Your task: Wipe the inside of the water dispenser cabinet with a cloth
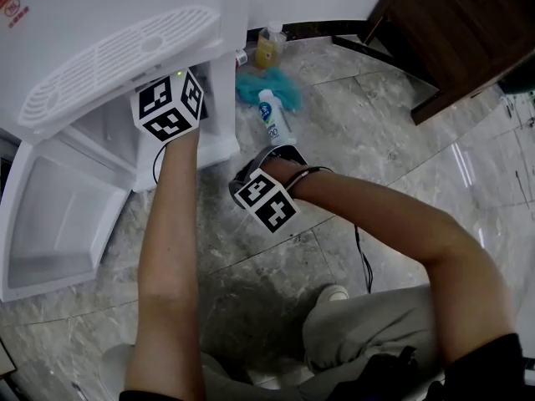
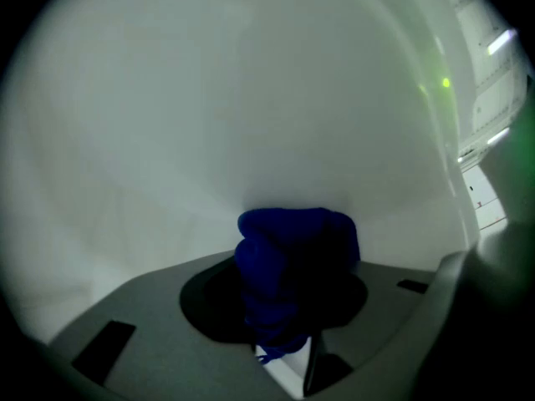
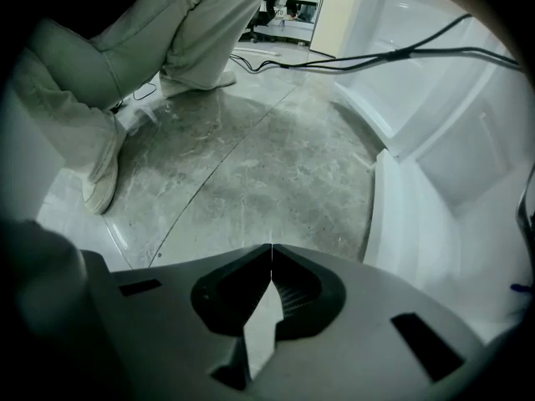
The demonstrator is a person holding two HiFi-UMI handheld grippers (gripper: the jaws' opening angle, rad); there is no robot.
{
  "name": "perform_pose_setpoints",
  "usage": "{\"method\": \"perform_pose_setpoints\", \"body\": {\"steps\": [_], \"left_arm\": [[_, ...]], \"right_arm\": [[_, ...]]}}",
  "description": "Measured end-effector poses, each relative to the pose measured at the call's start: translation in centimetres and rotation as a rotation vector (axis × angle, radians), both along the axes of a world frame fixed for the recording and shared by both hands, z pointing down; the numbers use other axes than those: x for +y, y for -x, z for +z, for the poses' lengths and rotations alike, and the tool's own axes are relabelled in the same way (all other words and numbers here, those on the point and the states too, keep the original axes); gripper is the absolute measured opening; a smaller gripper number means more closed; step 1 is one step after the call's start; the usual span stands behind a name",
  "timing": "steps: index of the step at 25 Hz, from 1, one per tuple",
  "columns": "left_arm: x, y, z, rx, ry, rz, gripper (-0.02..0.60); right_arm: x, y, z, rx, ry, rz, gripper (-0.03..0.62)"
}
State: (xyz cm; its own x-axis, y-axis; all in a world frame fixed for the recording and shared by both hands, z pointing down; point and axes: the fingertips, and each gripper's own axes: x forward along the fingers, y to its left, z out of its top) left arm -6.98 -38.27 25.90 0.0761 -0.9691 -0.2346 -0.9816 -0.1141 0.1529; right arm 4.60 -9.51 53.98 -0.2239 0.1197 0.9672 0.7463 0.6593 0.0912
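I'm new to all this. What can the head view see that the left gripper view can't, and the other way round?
Only the head view: the person's arms, the open cabinet door, the marble floor with a white bottle, a yellow bottle and a teal cloth, and dark wooden furniture.

Only the left gripper view: a dark blue cloth clamped in the left claw, in front of a plain white inner wall.

Both: the white water dispenser cabinet, seen from outside and from inside.

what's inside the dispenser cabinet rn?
The left gripper, shut on a blue cloth, facing the bare white inner wall. In the head view the drip tray covers most of the interior, so other contents cannot be seen.
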Motion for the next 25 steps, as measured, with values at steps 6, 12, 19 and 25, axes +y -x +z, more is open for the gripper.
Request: {"method": "perform_pose_setpoints", "body": {"steps": [6, 12, 19, 25], "left_arm": [[-0.9, 0.3, -0.2, -0.040, 0.031, 0.000, 0.135], [-1.9, 0.7, -0.5, -0.034, 0.052, 0.017, 0.135], [0.4, -0.7, -0.1, -0.132, 0.109, 0.126, 0.137], [5.0, -1.8, 3.1, -0.383, 0.194, 0.312, 0.137]], "right_arm": [[0.0, 0.2, 0.0, -0.006, 0.007, -0.007, -0.002], [-0.3, -1.7, 0.8, 0.030, 0.009, 0.021, -0.002], [-0.6, -1.5, 0.9, 0.059, -0.004, 0.007, -0.002], [-3.0, 2.4, -1.5, -0.042, 0.065, 0.205, -0.002]]}}
